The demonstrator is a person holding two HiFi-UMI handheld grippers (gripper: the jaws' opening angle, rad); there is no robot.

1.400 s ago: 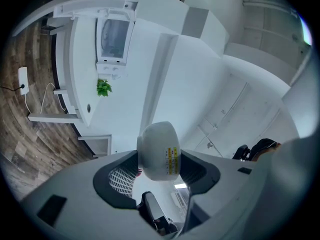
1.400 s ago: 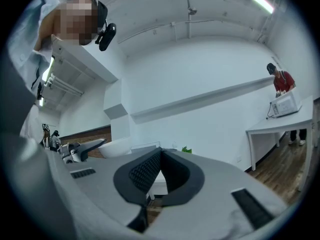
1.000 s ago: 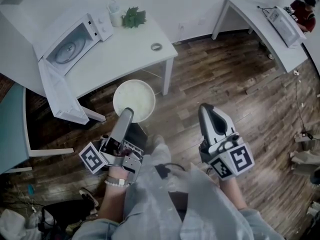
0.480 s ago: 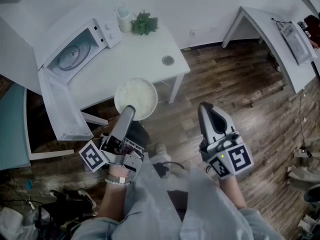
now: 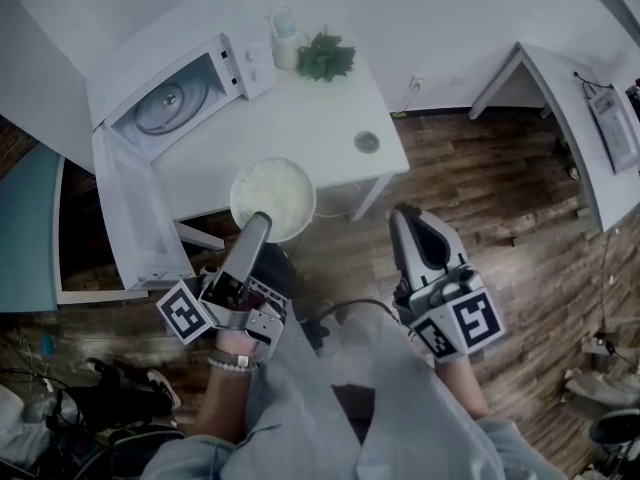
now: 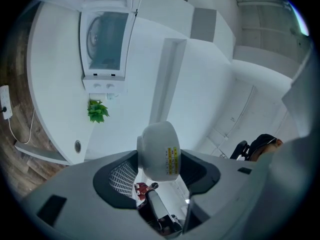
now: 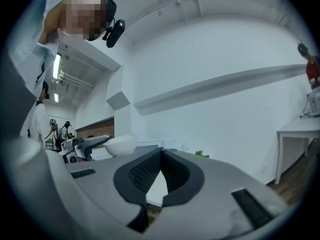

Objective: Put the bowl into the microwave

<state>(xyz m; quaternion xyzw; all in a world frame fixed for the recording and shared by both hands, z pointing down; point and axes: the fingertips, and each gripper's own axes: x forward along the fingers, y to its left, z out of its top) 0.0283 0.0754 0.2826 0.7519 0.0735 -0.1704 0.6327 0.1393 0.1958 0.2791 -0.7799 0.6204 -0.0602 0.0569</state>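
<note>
Wood floor (image 5: 480, 198) runs under a white table (image 5: 300, 118) set against a white wall; at 11 o'clock on the table the microwave (image 5: 180, 93) stands with its door (image 5: 135, 213) swung open toward 7 o'clock, turntable (image 5: 165, 103) bare; a cup (image 5: 285, 26) and a plant (image 5: 325, 58) sit at 12, a small ring (image 5: 367, 141) at 2.

Left gripper (image 5: 257, 223) has its jaws closed on the bowl (image 5: 272, 196), pinching the rim on the near side at 6 o'clock; its own view shows the bowl (image 6: 159, 154) wedged between the pads, with the microwave (image 6: 105, 44) ahead at 11; the bowl hangs in the air over the table's near edge, not yet in the cavity.

Right gripper (image 5: 408, 223) hovers at 3 o'clock of the bowl, well apart from it; its jaws are pressed together with nothing between them.

Risks, as I judge them: a one-sided rim pinch leaves the far side unsupported, so a quick swing toward 11 could tip the bowl or let it slide from the pads; the open door lies just beside that path and the bowl could clip its edge; the cavity's frame could catch the rim if the bowl goes in too high.

Bowl mouth faces up, rim about level; being round it has no long axis across, and its centre axis stands roughly upright; whether it holds anything I cannot tell.
</note>
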